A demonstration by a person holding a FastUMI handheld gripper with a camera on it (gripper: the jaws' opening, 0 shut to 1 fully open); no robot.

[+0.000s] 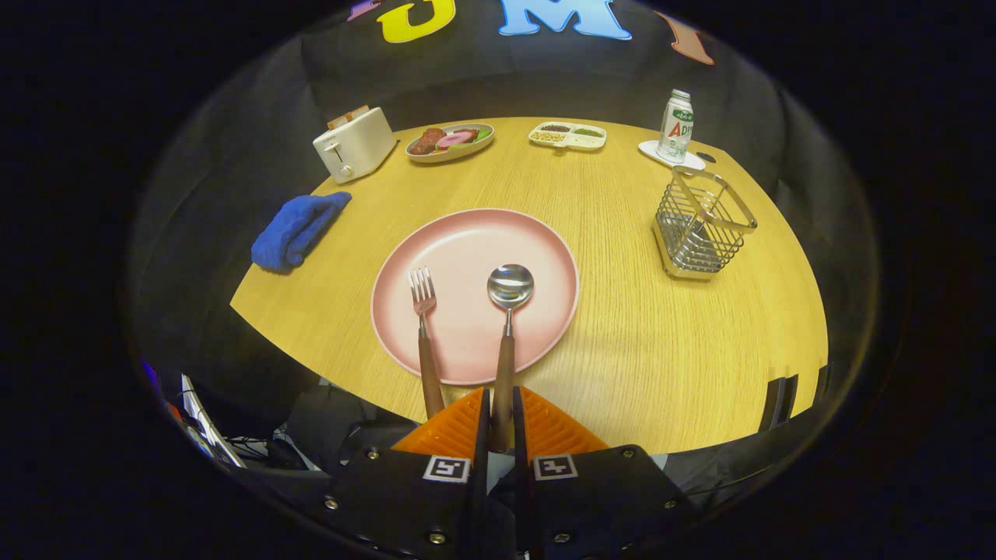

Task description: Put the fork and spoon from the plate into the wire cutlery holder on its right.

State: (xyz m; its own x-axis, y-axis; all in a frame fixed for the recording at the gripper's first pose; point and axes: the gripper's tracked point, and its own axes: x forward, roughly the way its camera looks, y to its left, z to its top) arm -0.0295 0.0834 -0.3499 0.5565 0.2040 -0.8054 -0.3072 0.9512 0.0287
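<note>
- The gripper (498,416) is pinching the wooden handle end of the spoon (508,311), with both fingers pressed against it from either side; the spoon's bowl is lying on the pink plate (545,241).
- The fork (424,334) is lying just to the left of the spoon, tines on the plate, its handle running out over the rim toward the left finger and sitting just beside it, so a lift could be nudging the fork and sending it sliding off the plate onto the desk (638,350).
- The grip is sitting at the very tail of the handle, so the heavy bowl is likely to be drooping or swivelling between the fingers once it is leaving the plate; a loose pinch risks dropping it.
- The wire cutlery holder (700,229) is standing well apart to the right, beyond the fingers, and looks light; a spoon coming in at a slant could be catching its rim and tipping it.
- A bottle (675,124) on a coaster is standing near the holder's far side, so an overshooting swing could be knocking it.
</note>
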